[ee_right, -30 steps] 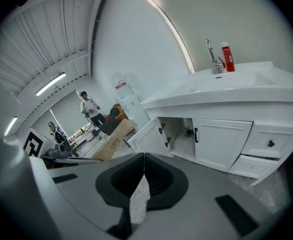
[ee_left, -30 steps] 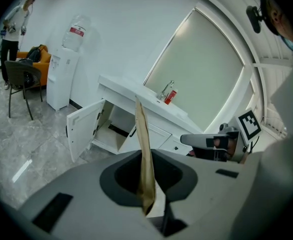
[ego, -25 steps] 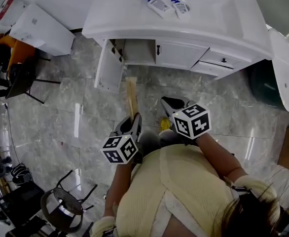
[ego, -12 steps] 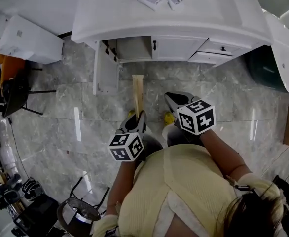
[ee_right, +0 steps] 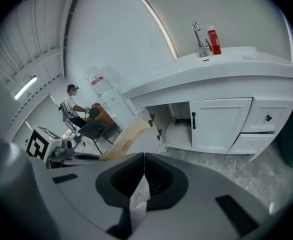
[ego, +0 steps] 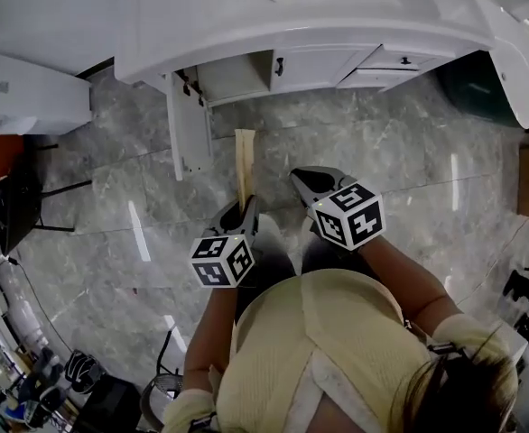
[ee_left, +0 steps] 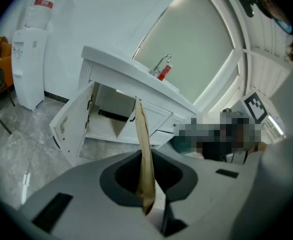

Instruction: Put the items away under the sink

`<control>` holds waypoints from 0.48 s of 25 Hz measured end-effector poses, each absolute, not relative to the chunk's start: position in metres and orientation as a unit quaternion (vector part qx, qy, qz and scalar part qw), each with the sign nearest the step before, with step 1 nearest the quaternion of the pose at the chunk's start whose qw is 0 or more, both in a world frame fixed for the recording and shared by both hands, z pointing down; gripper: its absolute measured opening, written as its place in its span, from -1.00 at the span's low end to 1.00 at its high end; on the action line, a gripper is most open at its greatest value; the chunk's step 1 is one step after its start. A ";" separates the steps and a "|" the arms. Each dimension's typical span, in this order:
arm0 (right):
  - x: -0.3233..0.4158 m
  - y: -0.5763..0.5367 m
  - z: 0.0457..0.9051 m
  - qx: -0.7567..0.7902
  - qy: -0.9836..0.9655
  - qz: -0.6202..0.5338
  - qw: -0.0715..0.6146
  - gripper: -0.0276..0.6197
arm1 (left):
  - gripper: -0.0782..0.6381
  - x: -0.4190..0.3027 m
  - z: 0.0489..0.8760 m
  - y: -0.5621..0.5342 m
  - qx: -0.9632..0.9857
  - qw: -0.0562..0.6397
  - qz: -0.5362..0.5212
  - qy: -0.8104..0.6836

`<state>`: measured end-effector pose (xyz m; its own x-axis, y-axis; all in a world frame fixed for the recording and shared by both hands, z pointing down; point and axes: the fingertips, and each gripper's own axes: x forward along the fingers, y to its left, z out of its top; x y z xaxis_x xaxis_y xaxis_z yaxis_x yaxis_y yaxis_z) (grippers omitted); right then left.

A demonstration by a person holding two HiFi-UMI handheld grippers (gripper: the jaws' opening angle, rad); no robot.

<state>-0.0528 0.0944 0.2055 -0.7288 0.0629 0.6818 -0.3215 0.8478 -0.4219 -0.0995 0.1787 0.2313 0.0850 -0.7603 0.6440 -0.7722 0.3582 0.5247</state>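
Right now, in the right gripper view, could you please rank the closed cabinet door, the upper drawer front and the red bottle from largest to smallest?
1. closed cabinet door
2. upper drawer front
3. red bottle
All three sit at a similar distance from the camera, so nearness hardly skews this order.

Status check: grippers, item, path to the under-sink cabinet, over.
Left gripper shut on flat tan packet. Right gripper shut, thin white scrap behind its tips, unidentified. Cabinet door open, nothing on floor between.
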 end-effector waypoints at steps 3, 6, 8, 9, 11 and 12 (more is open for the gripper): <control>-0.062 0.099 0.215 0.087 -0.887 0.271 0.363 -0.84 | -0.58 -0.111 0.246 0.183 0.565 0.488 0.009 -0.665; -0.069 0.098 0.226 0.103 -0.883 0.280 0.363 -0.84 | -0.58 -0.120 0.260 0.179 0.573 0.492 0.023 -0.655; -0.072 0.096 0.235 0.113 -0.879 0.287 0.363 -0.84 | -0.58 -0.124 0.267 0.174 0.578 0.493 0.031 -0.650; -0.073 0.094 0.239 0.118 -0.877 0.291 0.363 -0.84 | -0.58 -0.125 0.271 0.171 0.580 0.493 0.034 -0.647; -0.074 0.091 0.247 0.125 -0.873 0.299 0.363 -0.84 | -0.58 -0.126 0.279 0.167 0.582 0.495 0.040 -0.644; -0.074 0.090 0.250 0.127 -0.872 0.302 0.363 -0.84 | -0.58 -0.127 0.284 0.166 0.582 0.496 0.044 -0.643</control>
